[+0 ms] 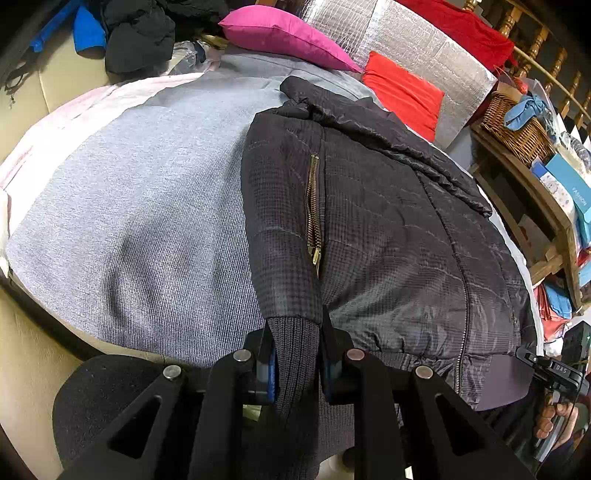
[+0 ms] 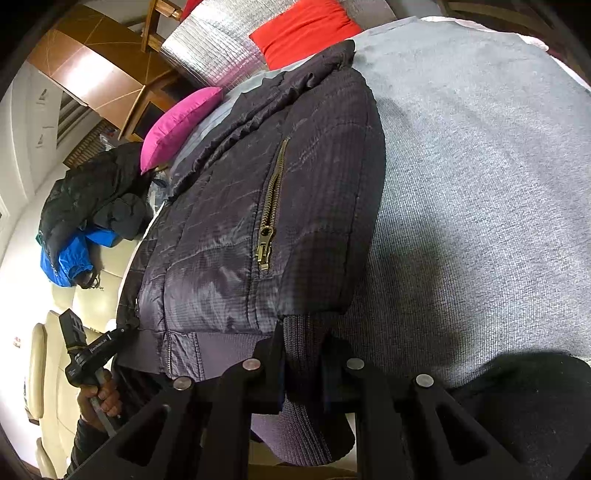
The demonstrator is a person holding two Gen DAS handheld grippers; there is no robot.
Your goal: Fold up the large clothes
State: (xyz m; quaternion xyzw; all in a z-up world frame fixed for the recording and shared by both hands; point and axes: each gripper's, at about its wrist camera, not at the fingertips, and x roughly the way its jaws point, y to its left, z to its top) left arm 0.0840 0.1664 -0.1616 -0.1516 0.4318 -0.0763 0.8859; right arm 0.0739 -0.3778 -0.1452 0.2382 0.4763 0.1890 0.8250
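Observation:
A dark quilted jacket (image 1: 388, 221) (image 2: 229, 221) with brass pocket zips lies flat on a grey blanket (image 1: 147, 203) (image 2: 480, 166). Its sleeves are laid along its sides. In the left wrist view my left gripper (image 1: 297, 349) is shut on a sleeve's ribbed knit cuff (image 1: 293, 332) at the near edge. In the right wrist view my right gripper (image 2: 302, 350) is shut on the other ribbed cuff (image 2: 304, 332). Each view shows the other gripper at the jacket's far hem corner: the right gripper (image 1: 550, 369) and the left gripper (image 2: 92, 350), each held by a hand.
A pink cushion (image 1: 288, 37) (image 2: 177, 125), red cushions (image 1: 402, 92) (image 2: 306, 26) and a silver quilted cover (image 1: 424, 40) lie at the far end. A wicker basket (image 1: 517, 129) sits on a cluttered wooden shelf. Dark and blue clothes (image 1: 136, 33) (image 2: 85, 214) are piled on cream upholstery.

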